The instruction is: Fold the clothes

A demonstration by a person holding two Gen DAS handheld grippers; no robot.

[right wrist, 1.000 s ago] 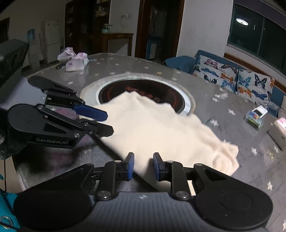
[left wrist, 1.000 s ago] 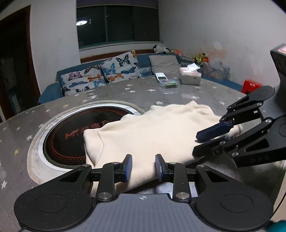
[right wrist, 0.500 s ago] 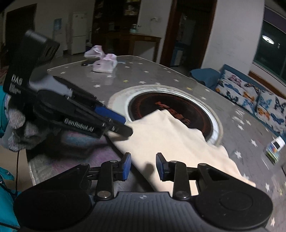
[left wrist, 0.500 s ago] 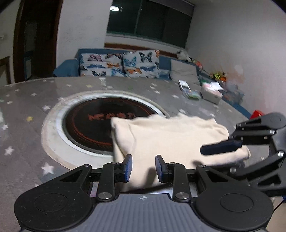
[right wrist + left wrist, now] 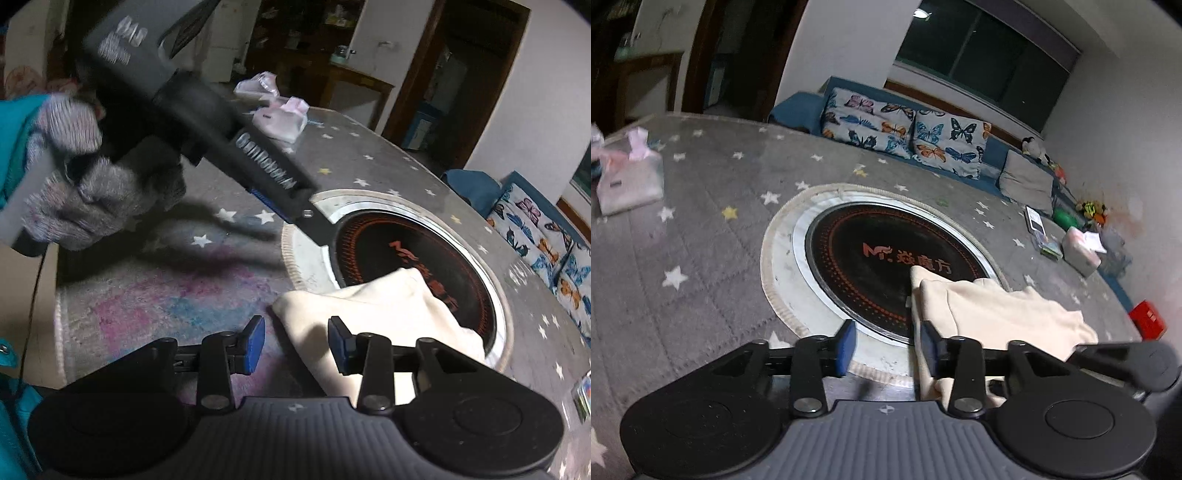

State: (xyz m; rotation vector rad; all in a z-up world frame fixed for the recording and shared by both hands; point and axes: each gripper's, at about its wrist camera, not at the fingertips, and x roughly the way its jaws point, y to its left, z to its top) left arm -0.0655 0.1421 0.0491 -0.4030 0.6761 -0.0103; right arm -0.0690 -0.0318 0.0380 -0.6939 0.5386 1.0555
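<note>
Garment: a cream soft fabric garment (image 5: 993, 314), folded into a flat bundle, lies on the grey star-patterned tabletop (image 5: 701, 229), its far corner over the round black inset plate with orange lettering (image 5: 886, 258).
Left gripper (image 5: 887, 345): jaws apart and just been opening, nothing pressed between the blue pads; the garment's left edge runs just beside the right-hand finger (image 5: 929, 349) and passes beneath it, the bulk lying ahead and to the right.
Right gripper (image 5: 296, 343): jaws apart, likewise just been opening; the garment's near corner sits between and just ahead of the fingertips, unpinched, the cloth spreading ahead-right under the right-hand finger (image 5: 340, 345).
Person: a grey knitted-gloved hand (image 5: 85, 192) holds the left gripper's handle, up and left of the right gripper.
</note>
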